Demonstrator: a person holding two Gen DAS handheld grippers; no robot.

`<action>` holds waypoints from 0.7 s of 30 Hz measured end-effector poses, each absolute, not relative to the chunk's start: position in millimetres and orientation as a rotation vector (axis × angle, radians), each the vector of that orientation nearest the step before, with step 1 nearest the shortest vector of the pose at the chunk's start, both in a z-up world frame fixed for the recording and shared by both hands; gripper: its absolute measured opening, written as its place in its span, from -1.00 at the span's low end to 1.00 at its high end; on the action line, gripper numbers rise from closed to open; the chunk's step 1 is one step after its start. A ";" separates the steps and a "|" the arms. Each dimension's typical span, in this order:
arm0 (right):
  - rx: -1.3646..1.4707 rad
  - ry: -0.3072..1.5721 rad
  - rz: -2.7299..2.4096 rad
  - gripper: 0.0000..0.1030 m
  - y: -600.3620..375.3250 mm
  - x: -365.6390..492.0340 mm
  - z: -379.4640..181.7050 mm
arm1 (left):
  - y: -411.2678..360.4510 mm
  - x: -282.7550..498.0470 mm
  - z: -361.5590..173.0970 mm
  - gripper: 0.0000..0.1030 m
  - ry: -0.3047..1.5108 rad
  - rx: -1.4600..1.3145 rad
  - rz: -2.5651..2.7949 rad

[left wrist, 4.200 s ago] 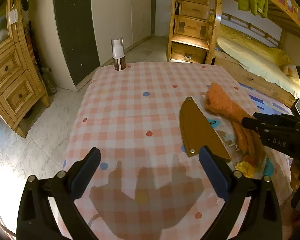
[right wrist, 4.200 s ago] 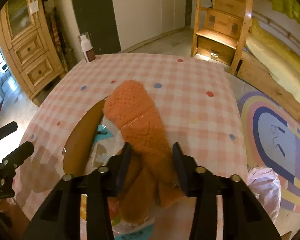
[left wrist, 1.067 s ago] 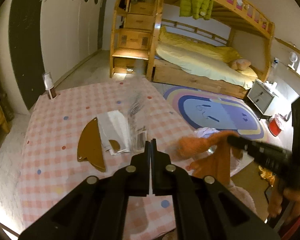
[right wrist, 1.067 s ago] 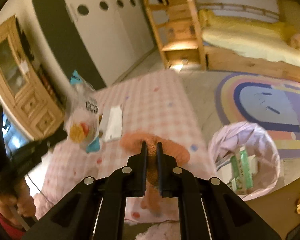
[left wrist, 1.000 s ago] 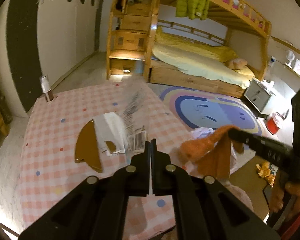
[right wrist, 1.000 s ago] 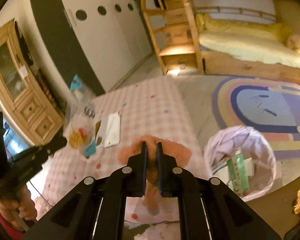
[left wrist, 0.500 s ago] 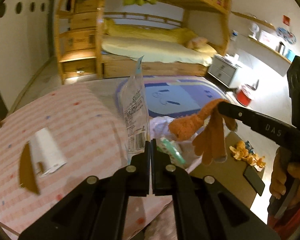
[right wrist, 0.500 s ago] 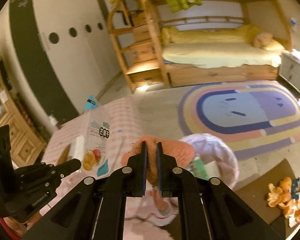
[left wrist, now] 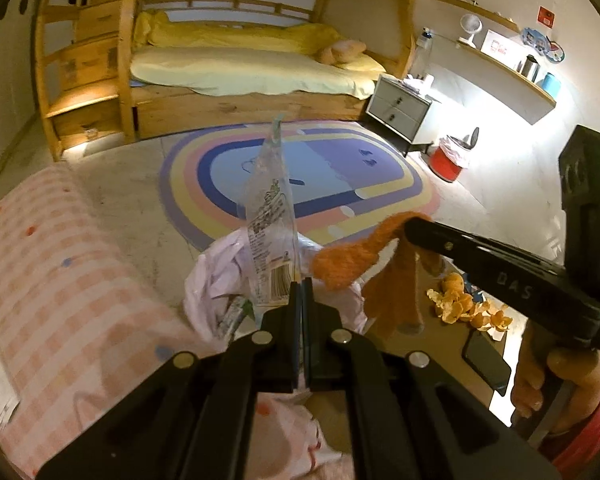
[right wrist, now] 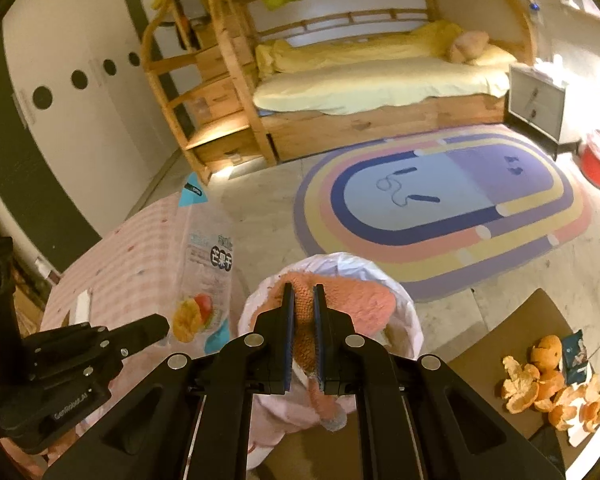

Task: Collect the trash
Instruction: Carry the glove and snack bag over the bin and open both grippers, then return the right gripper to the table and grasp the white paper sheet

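1. Pinching a clear snack wrapper (left wrist: 269,256) by its lower edge, my left gripper (left wrist: 300,286) has its jaws pressed flat together on the plastic, and the wrapper stands upright from the tips.
2. My right gripper (right wrist: 303,300) is clamped narrowly on an orange knitted cloth (right wrist: 342,300), which bulges above the pads and dangles below them.
3. Directly beneath and just ahead of both grippers sits the trash bin lined with a pale pink bag (right wrist: 400,300); the cloth hangs over its opening, and the wrapper is over its near rim.
4. To my left lies the pink checked tablecloth (left wrist: 52,280).
5. To the right of my right gripper, orange peels (right wrist: 548,384) lie on a brown board.
6. Farther ahead spreads the striped oval rug (right wrist: 440,208), with the wooden bunk bed (right wrist: 372,80) behind it.
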State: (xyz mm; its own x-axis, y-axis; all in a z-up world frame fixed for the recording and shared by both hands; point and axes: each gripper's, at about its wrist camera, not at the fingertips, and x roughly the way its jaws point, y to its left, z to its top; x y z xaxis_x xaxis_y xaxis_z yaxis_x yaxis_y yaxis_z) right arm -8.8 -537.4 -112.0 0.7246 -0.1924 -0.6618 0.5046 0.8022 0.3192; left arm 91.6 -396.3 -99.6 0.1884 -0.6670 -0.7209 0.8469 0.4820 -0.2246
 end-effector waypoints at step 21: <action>0.542 0.686 -0.368 -0.33 -531.2 -12.2 -117.3 | -330.8 116.6 -90.3 -0.24 0.831 0.204 -0.821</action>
State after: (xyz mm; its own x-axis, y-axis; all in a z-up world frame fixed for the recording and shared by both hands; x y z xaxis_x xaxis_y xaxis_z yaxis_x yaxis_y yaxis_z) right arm -12.2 -531.2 -117.3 0.7194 -0.1427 -0.6798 0.4871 0.8014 0.3472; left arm 116.6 -330.8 -90.3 0.3940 -0.5659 -0.7242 0.7169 0.6823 -0.1431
